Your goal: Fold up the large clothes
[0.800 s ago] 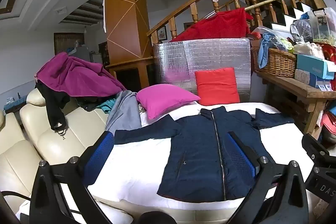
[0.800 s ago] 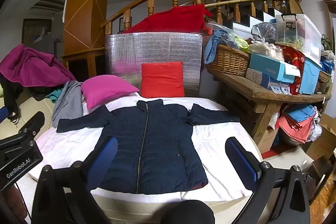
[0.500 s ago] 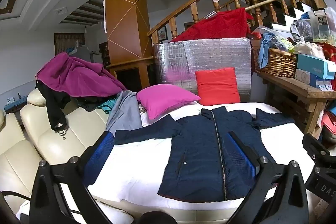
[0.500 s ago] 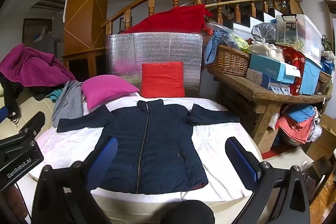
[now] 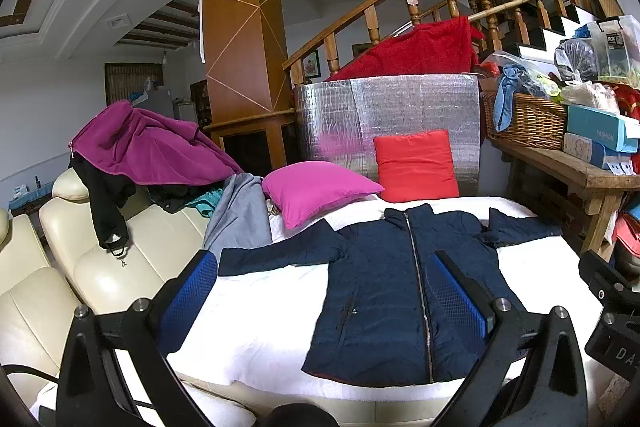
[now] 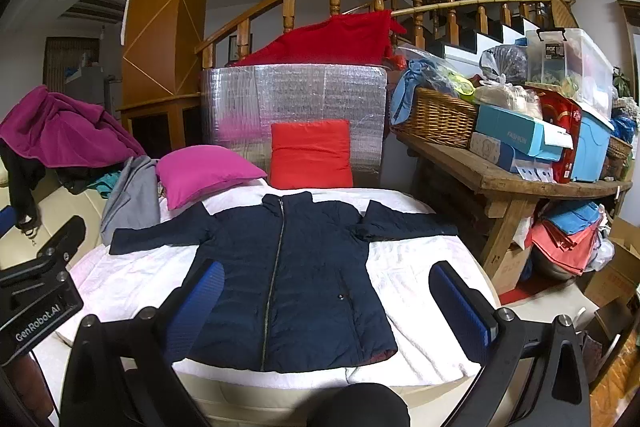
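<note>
1. The step in hand looks like the very start: the dark navy quilted zip-front jacket (image 6: pixel 288 267) lies flat and unfolded, front up, zip closed, in the lower centre of both views, on a white cloth-covered bed (image 6: pixel 416 291).

2. The left tool (image 5: pixel 324 291) hovers over the bed's near edge with its jaws spread as wide as they go and nothing between them. Its blue mesh pads (image 5: pixel 456 297) frame the jacket's left half in the left wrist view.

3. The right tool (image 6: pixel 332 303) is likewise fully spread and empty, low in the frame, above the jacket's hem.

4. Both sleeves reach outward, one toward mid-left, the other toward mid-right. The next move probably calls for each tool to drop onto a sleeve cuff or shoulder, pinch the fabric and bring it across the body.

5. The jacket looks padded and soft, with stitched quilting and a thin metal zip line down its centre. Such padding will likely spring back, so a firm, deep pinch seems wise.

6. A puffy magenta square cushion (image 6: pixel 204 171) lies just above the left sleeve, and a red square cushion (image 6: pixel 310 153) stands beyond the collar against a silvery foil panel (image 6: pixel 296 95).
</note>
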`<action>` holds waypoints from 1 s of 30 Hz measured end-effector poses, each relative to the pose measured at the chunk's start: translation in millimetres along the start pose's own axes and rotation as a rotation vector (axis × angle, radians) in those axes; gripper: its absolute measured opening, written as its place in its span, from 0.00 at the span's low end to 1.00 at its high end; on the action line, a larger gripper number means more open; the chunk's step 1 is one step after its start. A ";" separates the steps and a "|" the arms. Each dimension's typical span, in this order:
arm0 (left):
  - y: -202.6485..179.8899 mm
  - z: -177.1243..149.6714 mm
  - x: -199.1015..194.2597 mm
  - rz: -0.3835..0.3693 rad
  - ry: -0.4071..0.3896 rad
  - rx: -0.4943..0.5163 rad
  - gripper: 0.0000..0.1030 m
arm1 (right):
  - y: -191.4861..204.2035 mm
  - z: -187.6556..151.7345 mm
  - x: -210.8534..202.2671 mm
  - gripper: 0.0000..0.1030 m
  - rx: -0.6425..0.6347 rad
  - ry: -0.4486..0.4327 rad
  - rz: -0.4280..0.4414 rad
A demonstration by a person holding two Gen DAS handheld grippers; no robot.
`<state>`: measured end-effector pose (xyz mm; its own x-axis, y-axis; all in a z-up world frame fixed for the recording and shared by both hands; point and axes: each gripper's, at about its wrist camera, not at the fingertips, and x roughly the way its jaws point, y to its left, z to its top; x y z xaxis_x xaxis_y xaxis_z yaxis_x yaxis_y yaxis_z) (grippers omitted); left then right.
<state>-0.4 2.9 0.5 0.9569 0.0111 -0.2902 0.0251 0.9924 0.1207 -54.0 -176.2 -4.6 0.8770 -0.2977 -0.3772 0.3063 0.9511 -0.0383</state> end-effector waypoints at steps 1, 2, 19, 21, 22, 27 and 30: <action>0.1 0.0 0.0 0.000 0.001 -0.001 1.00 | -0.3 0.3 0.4 1.00 -0.001 0.000 0.001; 0.3 0.5 0.4 0.000 0.002 -0.003 1.00 | 0.7 0.7 1.1 1.00 -0.002 0.000 0.001; 3.2 0.2 2.2 -0.022 0.010 -0.010 1.00 | 3.2 3.3 2.7 1.00 -0.007 0.002 0.006; 3.1 -0.2 3.1 -0.024 0.011 -0.009 1.00 | 3.5 2.7 2.4 1.00 -0.008 0.004 0.007; 4.0 -0.1 3.3 -0.025 0.012 -0.009 1.00 | 3.4 3.1 2.4 1.00 -0.007 0.005 0.007; 4.0 0.8 3.2 -0.024 0.013 -0.007 1.00 | 3.4 3.0 2.6 1.00 -0.005 0.005 0.009; 3.8 0.7 3.2 -0.024 0.012 -0.007 1.00 | 2.7 3.0 2.7 1.00 -0.005 0.005 0.008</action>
<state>2.9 6.7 0.7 0.9525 -0.0114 -0.3044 0.0460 0.9932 0.1068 -49.7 -174.7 -3.0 0.8774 -0.2899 -0.3823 0.2976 0.9538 -0.0404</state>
